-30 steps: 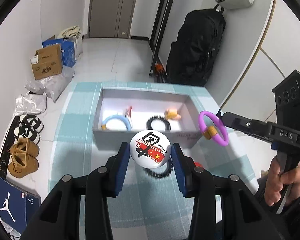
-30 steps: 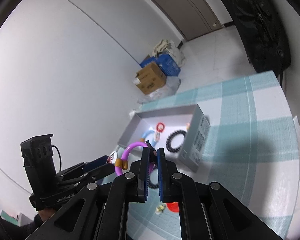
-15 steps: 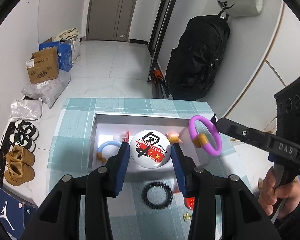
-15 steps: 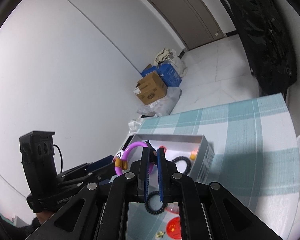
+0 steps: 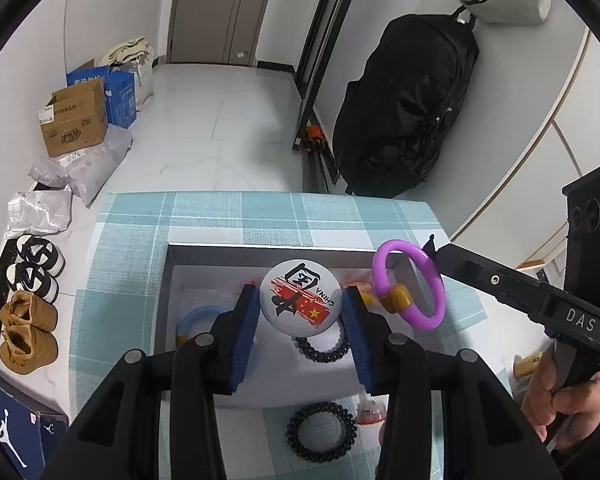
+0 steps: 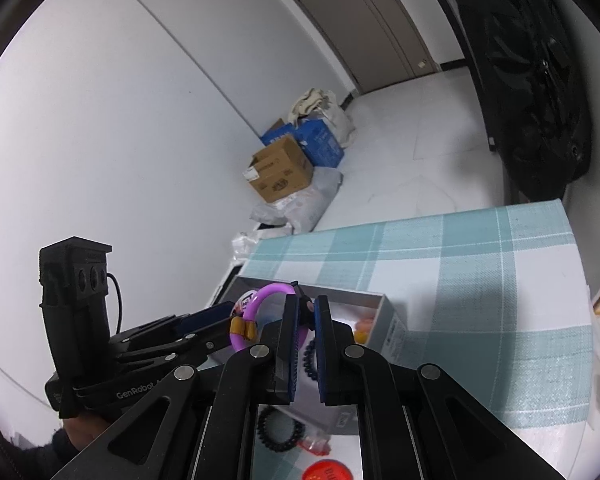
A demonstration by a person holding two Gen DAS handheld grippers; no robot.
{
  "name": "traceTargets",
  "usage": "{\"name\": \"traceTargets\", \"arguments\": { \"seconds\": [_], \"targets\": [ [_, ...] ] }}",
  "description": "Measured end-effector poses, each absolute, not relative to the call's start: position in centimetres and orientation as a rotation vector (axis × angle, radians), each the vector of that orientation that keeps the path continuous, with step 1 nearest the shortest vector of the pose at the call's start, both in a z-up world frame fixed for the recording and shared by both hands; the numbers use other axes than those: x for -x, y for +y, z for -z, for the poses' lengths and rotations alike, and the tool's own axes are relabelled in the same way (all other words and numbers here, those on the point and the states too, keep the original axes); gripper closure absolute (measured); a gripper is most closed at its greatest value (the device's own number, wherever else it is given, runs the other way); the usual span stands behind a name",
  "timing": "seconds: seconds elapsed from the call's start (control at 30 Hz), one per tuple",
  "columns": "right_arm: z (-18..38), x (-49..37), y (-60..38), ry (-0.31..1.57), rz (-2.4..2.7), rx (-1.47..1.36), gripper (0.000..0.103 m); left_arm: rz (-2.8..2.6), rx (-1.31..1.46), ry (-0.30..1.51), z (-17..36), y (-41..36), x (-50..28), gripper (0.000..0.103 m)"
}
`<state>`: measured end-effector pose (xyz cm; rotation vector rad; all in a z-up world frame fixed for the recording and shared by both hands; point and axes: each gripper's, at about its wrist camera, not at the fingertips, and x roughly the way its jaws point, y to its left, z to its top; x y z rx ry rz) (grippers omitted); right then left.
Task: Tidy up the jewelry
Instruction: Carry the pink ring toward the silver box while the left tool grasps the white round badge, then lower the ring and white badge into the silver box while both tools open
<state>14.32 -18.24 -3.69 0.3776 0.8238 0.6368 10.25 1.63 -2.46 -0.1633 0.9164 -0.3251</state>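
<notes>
- Change: both of my grippers have advanced over the grey box [image 5: 168,308] within the last second. A second ago the box sat ahead of them; now the carried items hang above its interior. I judge both items are close to release position.
- Left gripper [image 5: 300,312]: jaws at a moderate width, clamped on the round badge [image 5: 300,299], printed face toward the camera. The badge is over the middle of the box.
- In the box, from the left: a light blue bangle [image 5: 196,316] near the left wall, a dark beaded bracelet [image 5: 320,350] directly under the badge, and an orange-yellow piece [image 5: 364,296] partly hidden behind the right pad.
- Right gripper [image 6: 306,316]: jaws nearly closed, pinching the purple ring [image 5: 410,284] by its rim. The ring, with its gold clasp, hangs at the right end of the box, just above the wall.
- Still on the checked cloth [image 5: 132,248], near side of the box: a black coil hair tie [image 5: 322,432] and a small red item [image 5: 368,410]. These remain to be sorted.
- Obstructions: the two grippers are near each other over one box, and the beaded bracelet occupies the spot under the badge. I would stagger the releases.
</notes>
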Motion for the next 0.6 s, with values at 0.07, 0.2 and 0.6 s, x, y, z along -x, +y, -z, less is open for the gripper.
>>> {"name": "traceTargets", "arguments": {
  "seconds": [0.07, 0.2, 0.6],
  "targets": [
    [4.1, -14.7, -18.3, 0.838, -0.627, -0.376, 0.096, 0.327, 0.164, 0.928, 2.7, 1.6, -10.6, 0.066],
    [4.9, -15.3, -18.4, 0.871, -0.609, -0.391, 0.096, 0.321, 0.155, 0.943, 3.1, 1.4, -11.1, 0.066],
    [5.3, -15.4, -18.0, 0.888, -0.59, -0.371, 0.093, 0.306, 0.064, 0.948, 3.4, 0.3, -11.2, 0.066]
  ]
}}
